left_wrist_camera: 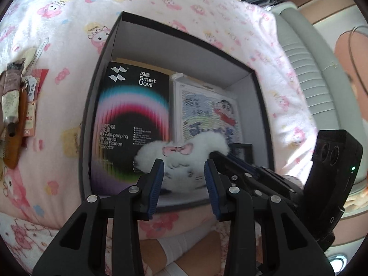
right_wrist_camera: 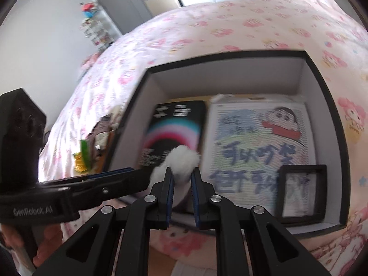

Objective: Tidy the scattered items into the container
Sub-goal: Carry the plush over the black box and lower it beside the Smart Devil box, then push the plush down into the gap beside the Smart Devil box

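both hand-held grippers meet over the box (left_wrist_camera: 103,53) on the bed (left_wrist_camera: 57,34): right hand-held gripper (right_wrist_camera: 182,179) pinches the white plush toy (right_wrist_camera: 182,158), left hand-held gripper (left_wrist_camera: 184,174) stands apart around the toy's other end, pads not visibly pressing. a black packet (left_wrist_camera: 135,105) lies inside.

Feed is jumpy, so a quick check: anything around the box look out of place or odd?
Yes. A pile of small items lies on the bedspread beside the box, not in it. The white plush hangs over the box, pinched in the right claw, with the left claw around it too.
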A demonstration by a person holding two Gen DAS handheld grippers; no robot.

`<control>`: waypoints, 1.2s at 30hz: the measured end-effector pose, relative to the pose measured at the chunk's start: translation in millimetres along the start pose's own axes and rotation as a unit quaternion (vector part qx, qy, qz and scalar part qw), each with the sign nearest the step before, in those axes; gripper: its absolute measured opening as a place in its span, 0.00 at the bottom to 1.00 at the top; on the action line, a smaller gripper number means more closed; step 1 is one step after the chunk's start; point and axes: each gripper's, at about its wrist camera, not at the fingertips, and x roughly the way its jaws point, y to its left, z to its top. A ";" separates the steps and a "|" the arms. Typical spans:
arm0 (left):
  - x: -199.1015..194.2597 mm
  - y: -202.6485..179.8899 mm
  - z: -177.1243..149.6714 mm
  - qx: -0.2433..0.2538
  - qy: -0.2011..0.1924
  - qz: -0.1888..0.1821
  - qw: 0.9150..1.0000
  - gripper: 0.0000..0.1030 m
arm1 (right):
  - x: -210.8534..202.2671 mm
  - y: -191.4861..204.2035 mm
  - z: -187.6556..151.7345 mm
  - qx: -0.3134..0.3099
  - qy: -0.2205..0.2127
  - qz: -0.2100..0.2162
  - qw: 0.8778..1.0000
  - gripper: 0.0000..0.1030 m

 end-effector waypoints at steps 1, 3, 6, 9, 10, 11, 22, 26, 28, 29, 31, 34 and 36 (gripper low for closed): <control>2.1 -2.9 0.9 0.003 0.002 0.009 1.000 0.35 | 1.9 -5.0 0.9 0.005 0.002 -0.010 1.000 0.11; 5.6 -6.4 3.1 0.009 0.006 0.019 1.000 0.35 | 3.3 -15.5 2.5 0.018 0.005 -0.027 0.999 0.11; 10.5 -9.6 3.5 0.012 0.019 0.019 1.000 0.35 | -0.6 -29.3 6.3 0.038 0.000 -0.043 0.998 0.12; 19.6 -11.8 2.6 0.014 0.033 0.012 0.999 0.35 | -8.2 -37.4 8.7 0.050 -0.008 -0.051 0.997 0.12; 22.3 -12.4 2.3 0.013 0.037 0.008 0.999 0.35 | -11.1 -40.1 8.6 0.055 -0.010 -0.047 0.997 0.12; 25.8 -12.9 1.6 0.014 0.045 0.009 0.999 0.35 | -13.9 -42.6 8.1 0.060 -0.011 -0.042 0.997 0.12; 50.1 6.7 5.9 -0.035 0.069 0.024 0.997 0.41 | 22.9 -46.3 7.1 0.085 0.061 0.009 0.994 0.13; 51.0 12.5 14.9 -0.052 0.062 0.023 0.996 0.43 | 31.6 -49.9 18.8 0.093 0.073 0.009 0.993 0.13; 50.9 14.1 19.8 -0.056 0.057 0.018 0.997 0.38 | 33.4 -48.7 25.0 0.088 0.075 0.006 0.993 0.13; 51.0 14.2 22.3 -0.056 0.053 0.014 0.997 0.35 | 34.9 -49.0 28.6 0.087 0.076 0.007 0.993 0.13; 52.1 14.1 30.3 -0.057 0.044 0.012 0.997 0.31 | 39.0 -49.9 34.5 0.092 0.078 0.011 0.993 0.13; 52.0 16.7 42.1 -0.068 0.029 0.011 0.997 0.30 | 44.3 -50.1 47.5 0.095 0.076 0.011 0.992 0.13; 51.7 20.1 54.1 -0.078 0.014 0.016 0.997 0.30 | 45.3 -50.5 59.1 0.097 0.068 0.011 0.993 0.13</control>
